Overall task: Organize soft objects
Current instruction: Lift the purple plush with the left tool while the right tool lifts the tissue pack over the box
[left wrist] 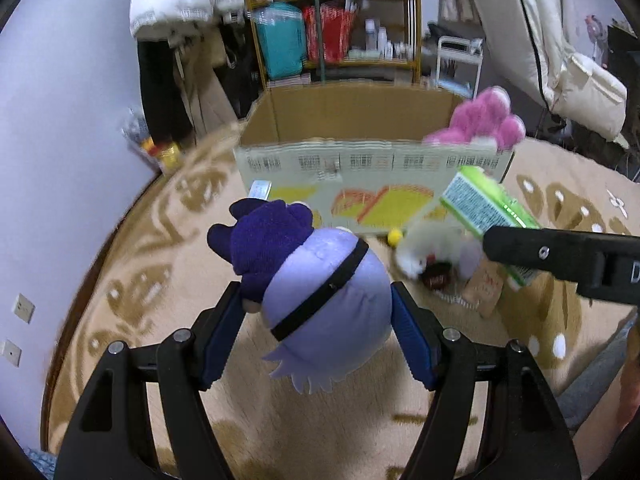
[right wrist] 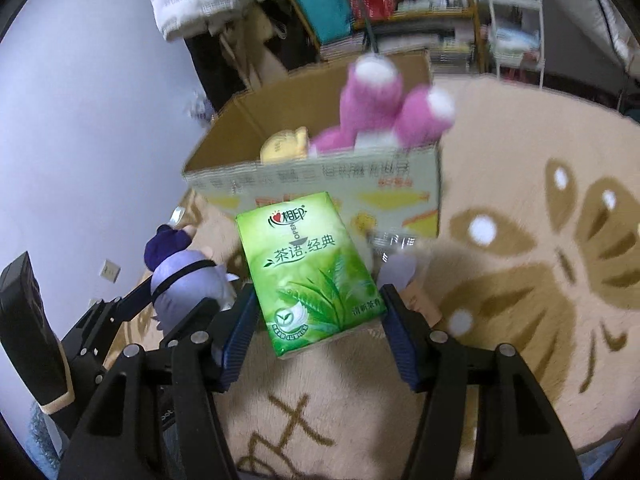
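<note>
Gripping, left wrist view: the left gripper (left wrist: 320,320) has its blue pads (left wrist: 412,344) pressed on either flank of a lilac plush toy (left wrist: 332,300), jaws about half spread, toy clear of the rug (left wrist: 152,264).
Toy detail: dark purple cap end toward the box, a black band across the body.
Box: a cardboard box (left wrist: 360,168) stands open on the rug ahead, with a pink plush (left wrist: 484,120) sticking up over its right corner.
Right side of frame: the right gripper's black body (left wrist: 560,260) crosses in, the green tissue pack (left wrist: 484,208) at its tip.
Floor by box: a white fluffy toy (left wrist: 424,256), blurred.
Backdrop: a shelf unit (left wrist: 332,28) behind the box.

Right wrist view, grip: the right gripper (right wrist: 316,320) clamps the green tissue pack (right wrist: 312,268) by its long sides, jaws roughly half spread, printed face up.
Box: cardboard box (right wrist: 320,176) beyond the pack; pink plush (right wrist: 380,108) and a pale yellow soft item (right wrist: 284,144) inside.
Left edge: left gripper (right wrist: 192,304) with the lilac plush toy (right wrist: 188,284), just beside the pack.
</note>
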{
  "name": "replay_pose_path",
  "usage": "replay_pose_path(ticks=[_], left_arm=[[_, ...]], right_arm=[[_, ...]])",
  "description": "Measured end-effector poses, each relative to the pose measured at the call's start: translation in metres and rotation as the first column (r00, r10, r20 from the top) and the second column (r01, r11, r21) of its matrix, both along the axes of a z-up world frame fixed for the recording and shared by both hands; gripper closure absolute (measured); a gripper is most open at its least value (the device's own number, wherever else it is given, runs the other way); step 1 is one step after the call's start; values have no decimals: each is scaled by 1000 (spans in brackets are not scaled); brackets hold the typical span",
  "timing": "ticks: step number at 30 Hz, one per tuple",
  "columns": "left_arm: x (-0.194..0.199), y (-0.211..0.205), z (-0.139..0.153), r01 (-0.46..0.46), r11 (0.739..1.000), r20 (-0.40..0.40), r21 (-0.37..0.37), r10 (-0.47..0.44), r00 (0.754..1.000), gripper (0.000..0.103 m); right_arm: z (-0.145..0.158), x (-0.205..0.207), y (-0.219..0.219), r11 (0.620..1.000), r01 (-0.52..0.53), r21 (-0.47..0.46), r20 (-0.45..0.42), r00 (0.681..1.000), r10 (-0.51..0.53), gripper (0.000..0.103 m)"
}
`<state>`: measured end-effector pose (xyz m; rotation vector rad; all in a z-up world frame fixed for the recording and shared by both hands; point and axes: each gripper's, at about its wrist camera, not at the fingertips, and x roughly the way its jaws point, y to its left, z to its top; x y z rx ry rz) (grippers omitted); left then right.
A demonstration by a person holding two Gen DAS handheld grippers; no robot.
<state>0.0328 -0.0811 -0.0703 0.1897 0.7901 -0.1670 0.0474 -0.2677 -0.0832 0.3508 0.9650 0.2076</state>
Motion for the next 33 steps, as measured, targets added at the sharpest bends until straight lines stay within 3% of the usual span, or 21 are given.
replay_pose_path(ticks=[7,15,23,33], left_arm=[[-7,4,25,10,1000,131,-22,-7,991,32],[-9,-2,49,40,999,270,-9,-36,962,32],[3,-5,64,74,997,334,-39,-57,941,32],[35,-10,63,83,996,337,-27,-69,939,31]], right_arm=[[33,-11,-7,998,52,-26,170,984,-47,39],[57,-17,-6,990,109,-90,317,945,-75,39],[66,-11,-6,981,145,-130,381,921,-85,39],[65,7,-11,979,163,-121,401,910,-102,39]])
